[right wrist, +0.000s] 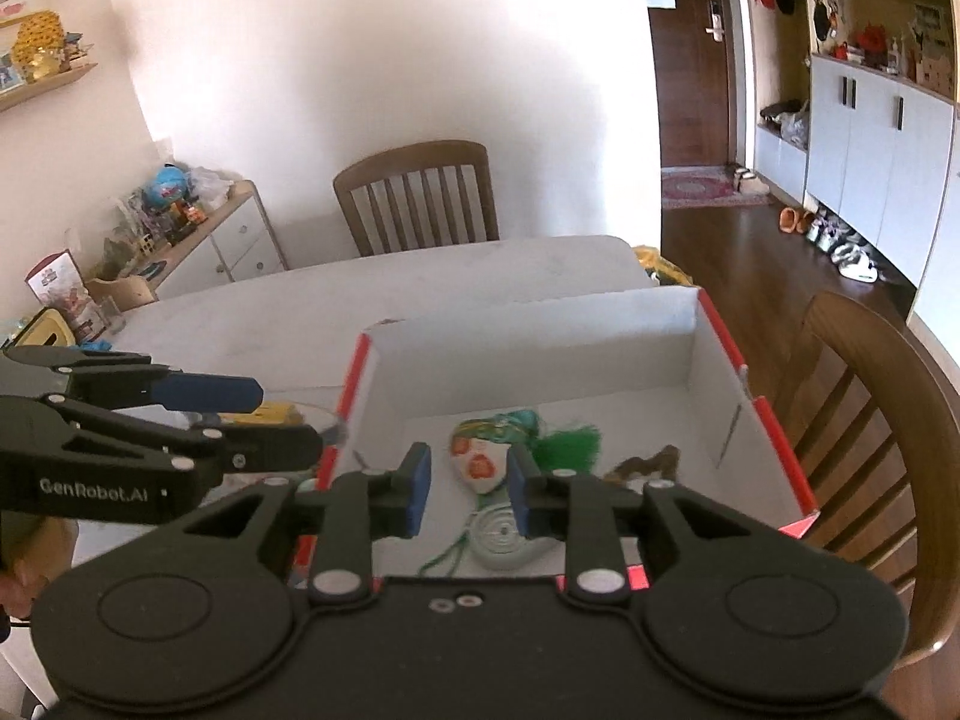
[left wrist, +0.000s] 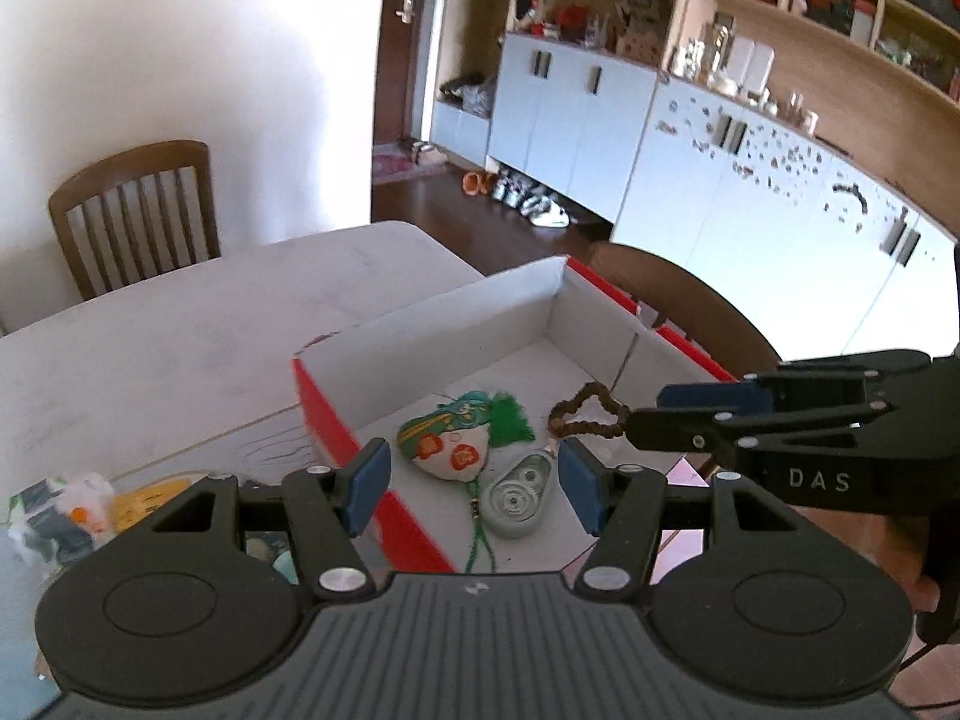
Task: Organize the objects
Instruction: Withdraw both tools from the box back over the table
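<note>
A red-and-white cardboard box point(left wrist: 432, 324) point(right wrist: 540, 336) sits on the white table. Inside lie an embroidered sachet with a green tassel point(left wrist: 447, 447) point(right wrist: 480, 462), a grey-green correction tape dispenser point(left wrist: 519, 495) point(right wrist: 498, 537) and a brown bead bracelet point(left wrist: 585, 414) point(right wrist: 645, 465). My left gripper point(left wrist: 471, 489) is open and empty above the box's near left part. My right gripper point(right wrist: 468, 495) is open and empty above the sachet; in the left wrist view point(left wrist: 660, 414) it reaches in from the right, its tip beside the bracelet.
A yellow packet point(left wrist: 150, 501) point(right wrist: 264, 414) and wrapped items point(left wrist: 54, 516) lie on the table point(left wrist: 180, 324) left of the box. Wooden chairs stand at the far side point(right wrist: 420, 198) and to the right point(right wrist: 864, 420). Cabinets point(left wrist: 720, 168) line the right wall.
</note>
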